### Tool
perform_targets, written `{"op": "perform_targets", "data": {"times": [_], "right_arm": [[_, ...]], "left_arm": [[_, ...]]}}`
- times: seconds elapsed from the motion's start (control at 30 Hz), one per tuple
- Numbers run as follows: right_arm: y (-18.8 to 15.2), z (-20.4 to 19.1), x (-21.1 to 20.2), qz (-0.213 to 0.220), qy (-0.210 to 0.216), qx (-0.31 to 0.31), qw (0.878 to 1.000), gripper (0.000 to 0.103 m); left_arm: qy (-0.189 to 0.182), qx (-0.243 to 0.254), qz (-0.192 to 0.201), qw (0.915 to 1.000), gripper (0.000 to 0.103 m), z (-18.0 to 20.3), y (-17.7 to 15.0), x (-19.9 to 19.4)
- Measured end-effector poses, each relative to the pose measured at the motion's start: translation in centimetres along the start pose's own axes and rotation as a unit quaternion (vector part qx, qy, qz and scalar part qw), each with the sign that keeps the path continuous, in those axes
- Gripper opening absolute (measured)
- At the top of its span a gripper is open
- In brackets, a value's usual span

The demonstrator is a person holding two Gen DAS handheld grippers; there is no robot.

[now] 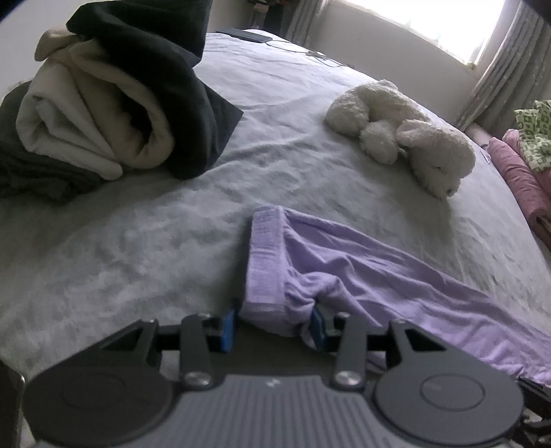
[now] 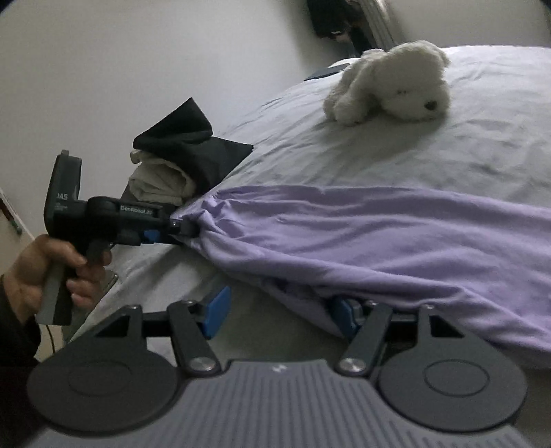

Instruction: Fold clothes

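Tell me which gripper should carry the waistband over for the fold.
Left. The left gripper pinches the purple garment at its waistband; the right gripper is open, cloth only draped over one finger.

A white plush dog (image 1: pixel 406 136) lies on the pale bed sheet (image 1: pixel 137 248). A bright window (image 1: pixel 447 24) with patterned curtains (image 1: pixel 509 65) stands beyond the bed.

A plain lilac garment (image 1: pixel 344 272) is lying on the pale grey bedsheet (image 1: pixel 137 248), nearer than the cream plush dog (image 1: pixel 406 138); black (image 1: pixel 165 79) and cream clothes (image 1: pixel 89 113) are showing left of the dog.
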State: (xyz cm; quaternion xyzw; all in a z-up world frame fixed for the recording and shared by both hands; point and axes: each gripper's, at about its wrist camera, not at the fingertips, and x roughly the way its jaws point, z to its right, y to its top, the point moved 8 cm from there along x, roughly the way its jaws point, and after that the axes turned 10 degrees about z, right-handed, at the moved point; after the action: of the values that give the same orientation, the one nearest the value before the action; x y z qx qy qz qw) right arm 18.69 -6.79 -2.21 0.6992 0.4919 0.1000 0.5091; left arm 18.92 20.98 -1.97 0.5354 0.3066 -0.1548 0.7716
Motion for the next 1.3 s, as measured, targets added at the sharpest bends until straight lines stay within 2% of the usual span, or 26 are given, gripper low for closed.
{"op": "perform_targets", "data": {"times": [0.17, 0.3, 0.37, 0.5, 0.6, 0.7, 0.8, 0.87, 0.97, 1.1, 1.17, 1.2, 1.23, 1.3], "right_arm": [[0.2, -1.6, 0.0, 0.013, 0.044, 0.011, 0.999, 0.068], [-0.3, -1.1, 0.7, 0.003, -0.008, -0.015, 1.0, 0.066], [-0.1, -1.0, 0.5, 0.014, -0.013, -0.009, 1.0, 0.066], [-0.3, -1.3, 1.9, 0.006, -0.017, -0.009, 1.0, 0.068], [-0.4, -2.9, 1.9, 0.008, 0.012, -0.018, 1.0, 0.068], [-1.7, -5.2, 0.0, -0.005, 0.066, -0.049, 0.997, 0.068], [-4.0, -5.3, -1.1, -0.04, 0.055, -0.086, 0.994, 0.067], [-4.2, -4.7, -1.5, -0.03, 0.047, -0.063, 0.996, 0.066], [-3.1, -3.8, -1.7, 0.006, 0.017, -0.021, 1.0, 0.066], [-2.7, -2.9, -0.6, 0.027, -0.026, 0.027, 0.999, 0.067], [-2.6, -3.4, 0.0, 0.037, -0.028, 0.033, 0.998, 0.049], [-2.7, -3.5, 0.0, 0.038, -0.035, 0.031, 0.998, 0.032], [-2.8, -3.7, 0.1, 0.039, -0.043, 0.029, 0.998, 0.024], [-2.8, -3.7, -0.7, 0.048, -0.048, 0.028, 0.997, 0.015]], "left_arm": [[-0.001, -0.006, 0.0, 1.0, 0.043, -0.1, 0.1, 0.0], [-0.001, -0.008, -0.001, 1.0, 0.043, -0.2, 0.1, 0.0], [-0.001, -0.007, -0.001, 1.0, 0.043, -0.1, 0.1, 0.0], [0.0, -0.005, -0.001, 1.0, 0.043, -0.1, 0.1, 0.0], [0.0, -0.01, -0.002, 0.9999, 0.043, -0.4, 0.1, 0.0], [0.0, -0.017, -0.002, 0.9999, 0.043, -0.6, 0.2, -0.1], [0.0, -0.021, -0.001, 0.9998, 0.043, -0.7, 0.3, -0.2], [-0.001, -0.023, -0.001, 0.9997, 0.043, -0.8, 0.4, -0.2], [-0.002, -0.032, 0.0, 0.9995, 0.043, -1.0, 0.5, -0.4], [-0.003, -0.037, 0.002, 0.9993, 0.044, -1.2, 0.7, -0.4], [-0.002, -0.039, 0.0, 0.9993, 0.044, -1.3, 0.6, -0.3], [-0.002, -0.039, -0.001, 0.9992, 0.043, -1.4, 0.6, -0.3], [-0.002, -0.04, -0.002, 0.9992, 0.043, -1.4, 0.6, -0.3], [-0.005, -0.044, 0.0, 0.999, 0.042, -1.6, 0.8, -0.5]]}}
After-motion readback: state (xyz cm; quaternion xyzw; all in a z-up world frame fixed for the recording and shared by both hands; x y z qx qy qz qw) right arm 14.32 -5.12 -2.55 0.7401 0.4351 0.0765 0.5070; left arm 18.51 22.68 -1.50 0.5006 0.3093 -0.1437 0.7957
